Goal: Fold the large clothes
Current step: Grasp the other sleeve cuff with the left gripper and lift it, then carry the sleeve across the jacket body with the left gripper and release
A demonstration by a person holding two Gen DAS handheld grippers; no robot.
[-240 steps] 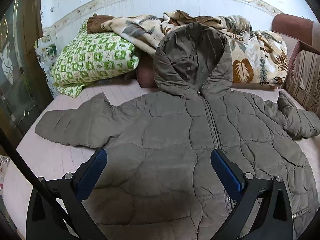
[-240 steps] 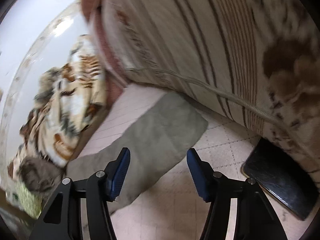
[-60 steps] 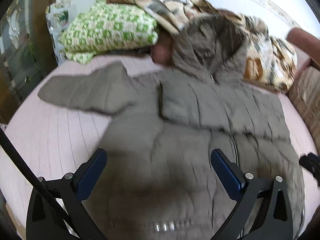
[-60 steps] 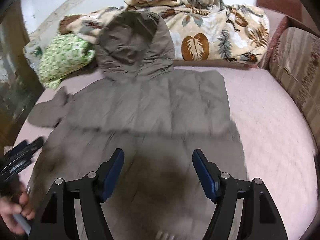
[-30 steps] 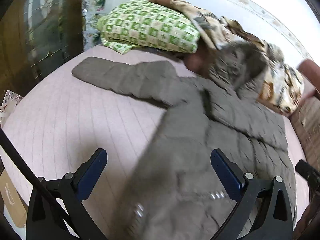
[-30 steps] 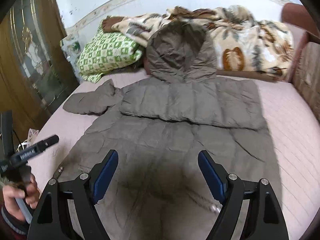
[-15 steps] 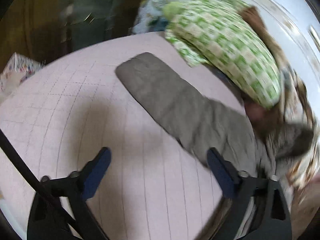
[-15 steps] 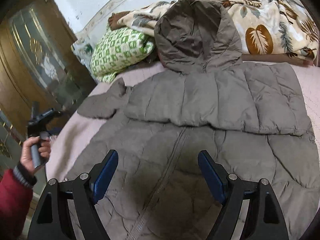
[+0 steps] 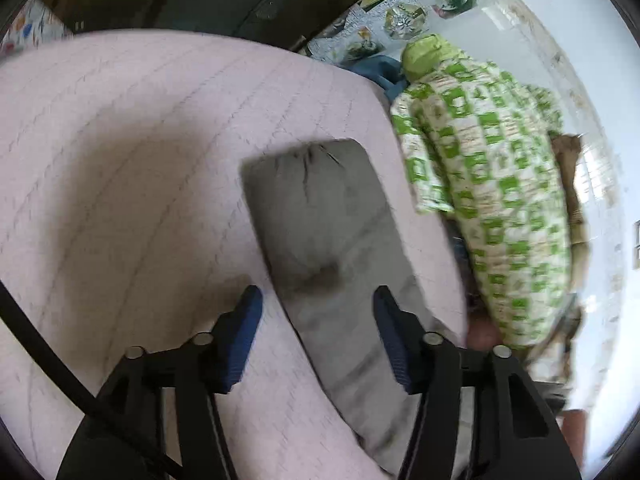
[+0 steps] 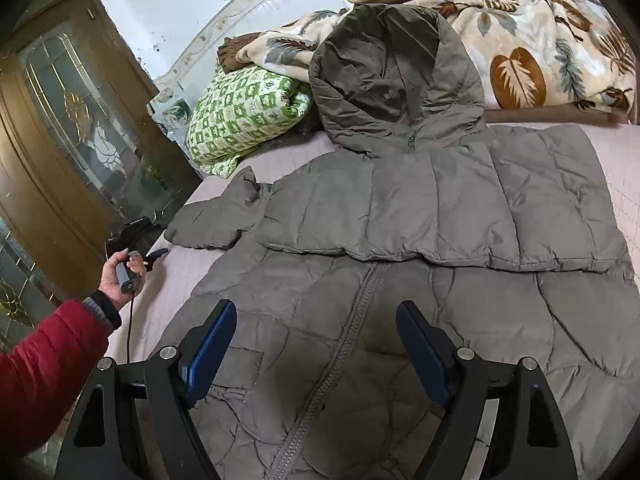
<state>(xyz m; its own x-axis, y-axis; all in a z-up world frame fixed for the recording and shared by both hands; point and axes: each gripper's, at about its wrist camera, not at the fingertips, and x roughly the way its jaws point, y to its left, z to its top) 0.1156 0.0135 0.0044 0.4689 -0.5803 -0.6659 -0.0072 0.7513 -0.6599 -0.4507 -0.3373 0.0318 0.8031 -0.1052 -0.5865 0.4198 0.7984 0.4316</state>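
we are closing the left tool [image 9: 316,300] around the unfolded sleeve [image 9: 320,216] of the grey hooded puffer jacket [image 10: 400,272] lying on the pink bed [image 9: 120,160], pads not yet pressing it, while our right tool [image 10: 316,336] is hovering wide apart over the jacket's zipper [image 10: 340,344].

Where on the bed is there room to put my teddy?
Bare pink bed sheet lies beside the jacket sleeve, toward the door. Another bare strip runs along the jacket on its other side. The head end is crowded: green checked pillow, leaf blanket, jacket hood.
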